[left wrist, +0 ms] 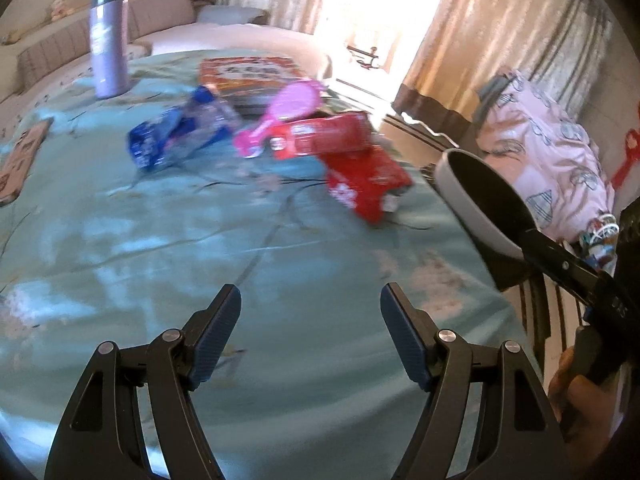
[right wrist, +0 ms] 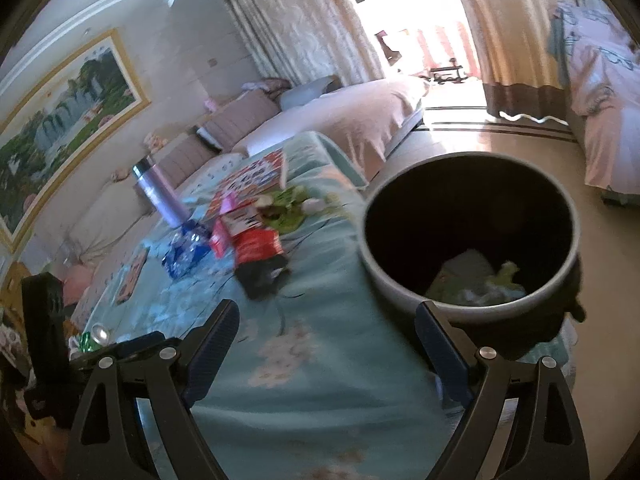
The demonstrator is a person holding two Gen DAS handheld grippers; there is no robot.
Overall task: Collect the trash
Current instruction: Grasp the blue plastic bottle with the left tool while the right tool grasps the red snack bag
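On the teal flowered cloth lie a crumpled blue wrapper, a red carton and a red bag. My left gripper is open and empty, low over the cloth, well short of them. My right gripper is open and empty. A grey bin with a dark inside stands just beyond its right finger, with paper and green scraps at the bottom. The bin also shows in the left wrist view. The red bag and blue wrapper show in the right wrist view.
A purple flask stands at the far left. A pink hairbrush and an orange box lie behind the trash. Green wrappers lie further back. A sofa and curtains are beyond. A pink duvet is at right.
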